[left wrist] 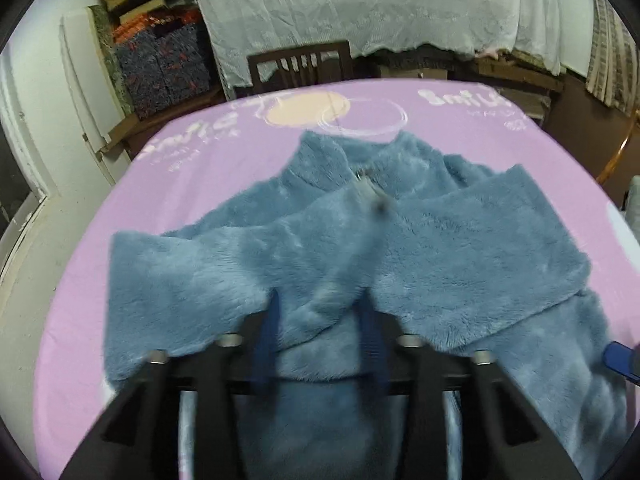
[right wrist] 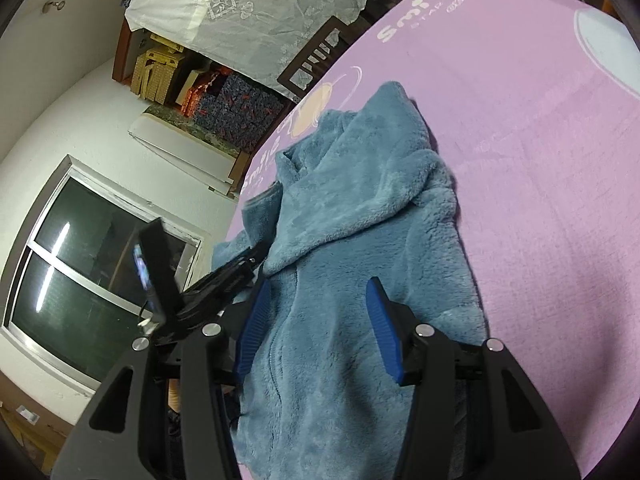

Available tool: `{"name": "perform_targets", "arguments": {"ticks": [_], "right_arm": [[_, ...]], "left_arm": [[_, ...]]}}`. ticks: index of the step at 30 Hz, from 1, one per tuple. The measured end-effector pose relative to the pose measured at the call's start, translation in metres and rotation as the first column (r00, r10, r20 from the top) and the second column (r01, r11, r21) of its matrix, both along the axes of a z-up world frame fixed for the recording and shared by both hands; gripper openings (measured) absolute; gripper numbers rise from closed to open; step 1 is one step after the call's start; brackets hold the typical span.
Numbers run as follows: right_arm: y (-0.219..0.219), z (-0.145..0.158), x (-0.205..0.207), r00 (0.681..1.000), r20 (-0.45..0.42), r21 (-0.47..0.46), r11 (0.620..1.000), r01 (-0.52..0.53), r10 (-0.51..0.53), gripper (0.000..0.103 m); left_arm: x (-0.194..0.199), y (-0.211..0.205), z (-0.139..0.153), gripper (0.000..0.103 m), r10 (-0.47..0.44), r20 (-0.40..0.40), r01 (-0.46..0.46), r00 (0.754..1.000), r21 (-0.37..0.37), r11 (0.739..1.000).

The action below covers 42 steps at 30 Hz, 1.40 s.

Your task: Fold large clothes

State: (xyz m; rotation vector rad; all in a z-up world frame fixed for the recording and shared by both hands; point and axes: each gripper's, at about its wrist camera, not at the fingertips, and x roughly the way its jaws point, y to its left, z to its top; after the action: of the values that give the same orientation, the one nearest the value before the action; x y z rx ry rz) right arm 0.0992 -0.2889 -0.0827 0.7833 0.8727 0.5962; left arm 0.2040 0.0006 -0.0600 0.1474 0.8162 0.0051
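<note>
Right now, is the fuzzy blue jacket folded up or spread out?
Partly folded: both sleeves lie crossed over the blue fleece jacket on the pink sheet; its body lies unfolded.

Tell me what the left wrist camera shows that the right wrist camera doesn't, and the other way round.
Only the left wrist view shows both sleeves folded across the front of the blue fleece jacket, its zipper pull, and the left gripper with its jaws open over the fabric. Only the right wrist view shows the dark window, the right gripper with its jaws apart above the jacket's lower body, and the left gripper's body from the side. Both show the jacket, the pink printed blanket and the dark wooden chair.
</note>
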Motion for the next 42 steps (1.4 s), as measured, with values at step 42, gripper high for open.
{"name": "perform_targets", "arguments": {"ticks": [42], "right_arm": [[0.181, 0.021, 0.134, 0.985, -0.142, -0.272, 0.952, -0.139, 0.103, 0.055]], "left_arm": [[-0.014, 0.136, -0.015, 0.072, 0.106, -0.016, -0.107, 0.994, -0.117, 0.987]]}}
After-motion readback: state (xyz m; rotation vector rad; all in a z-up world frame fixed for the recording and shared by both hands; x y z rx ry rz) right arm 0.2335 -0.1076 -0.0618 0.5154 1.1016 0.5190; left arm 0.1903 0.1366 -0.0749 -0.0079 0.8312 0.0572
